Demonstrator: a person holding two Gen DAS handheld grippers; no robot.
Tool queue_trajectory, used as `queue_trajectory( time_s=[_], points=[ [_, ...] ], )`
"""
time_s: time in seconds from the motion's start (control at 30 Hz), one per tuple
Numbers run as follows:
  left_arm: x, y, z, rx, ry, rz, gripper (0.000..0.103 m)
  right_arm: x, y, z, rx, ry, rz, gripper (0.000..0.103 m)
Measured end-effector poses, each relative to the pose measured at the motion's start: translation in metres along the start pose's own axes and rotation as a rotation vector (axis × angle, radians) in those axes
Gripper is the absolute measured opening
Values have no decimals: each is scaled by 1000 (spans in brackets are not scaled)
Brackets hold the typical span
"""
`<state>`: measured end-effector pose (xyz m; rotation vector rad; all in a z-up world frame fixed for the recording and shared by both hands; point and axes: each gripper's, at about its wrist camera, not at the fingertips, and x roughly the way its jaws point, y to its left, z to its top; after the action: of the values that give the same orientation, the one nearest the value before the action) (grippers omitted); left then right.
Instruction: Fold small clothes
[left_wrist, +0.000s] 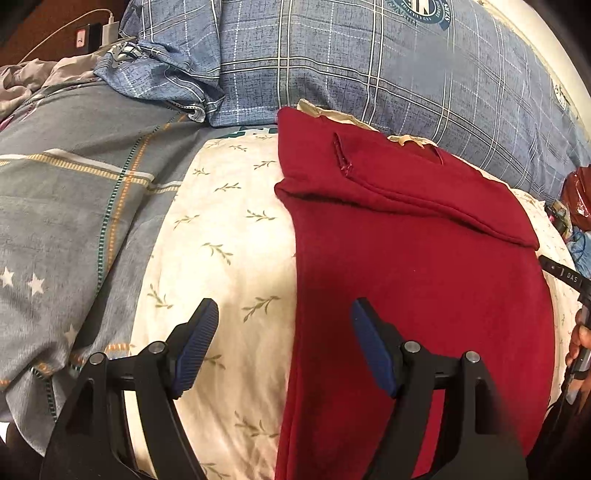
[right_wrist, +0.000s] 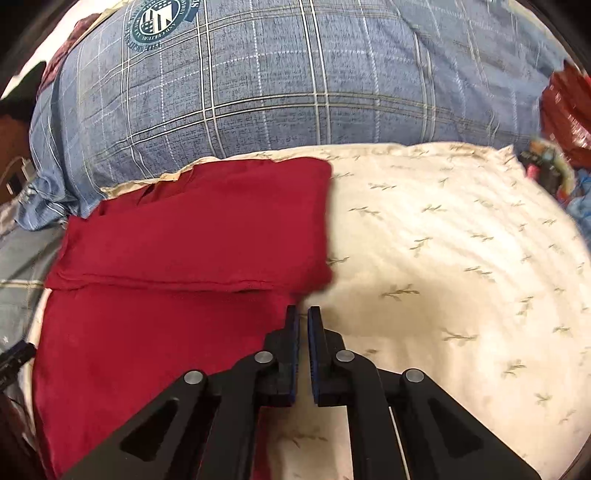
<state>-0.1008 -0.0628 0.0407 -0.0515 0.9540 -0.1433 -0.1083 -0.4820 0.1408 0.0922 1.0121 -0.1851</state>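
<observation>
A dark red garment lies flat on a cream leaf-print sheet, its far part folded over toward me in a flap. My left gripper is open and empty, straddling the garment's left edge just above it. In the right wrist view the red garment fills the left half, with the folded flap across the top. My right gripper is shut with only a thin gap, at the garment's right edge; I see no cloth between its pads. The right gripper's tip shows at the far right of the left view.
A blue plaid duvet is heaped behind the garment, also in the right wrist view. A grey star-print quilt lies left. A charger and cable sit at the back left. Red and mixed items lie at the right.
</observation>
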Motion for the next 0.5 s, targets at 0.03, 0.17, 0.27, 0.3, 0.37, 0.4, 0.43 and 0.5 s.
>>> queue_trajectory(
  time_s=[0.03,0.17,0.27,0.3,0.37,0.4,0.43,0.5],
  points=[
    [-1,0,-1,-6,-1,-3,74,-5,-2,-1,3,-1,-2,4],
    [-5,0,-4,-14,-4,-7,74,-24,-11,-7,65,-6,115,45],
    [-6,-1,-5,-21,-2,-14,74,-25,-6,-19,82,29,201,65],
    [-7,-1,-5,-25,-2,-17,74,-19,-1,-24,74,55,216,65],
    [-9,0,-7,-30,2,-23,74,-7,9,-32,45,89,217,57],
    [-10,0,-8,-32,3,-25,74,-9,16,-36,1,41,170,42],
    [-12,0,-9,-33,3,-23,74,-11,20,-36,-31,14,141,6],
    [-16,1,-12,-34,3,-17,74,-18,17,-34,-14,5,155,6]
  ],
)
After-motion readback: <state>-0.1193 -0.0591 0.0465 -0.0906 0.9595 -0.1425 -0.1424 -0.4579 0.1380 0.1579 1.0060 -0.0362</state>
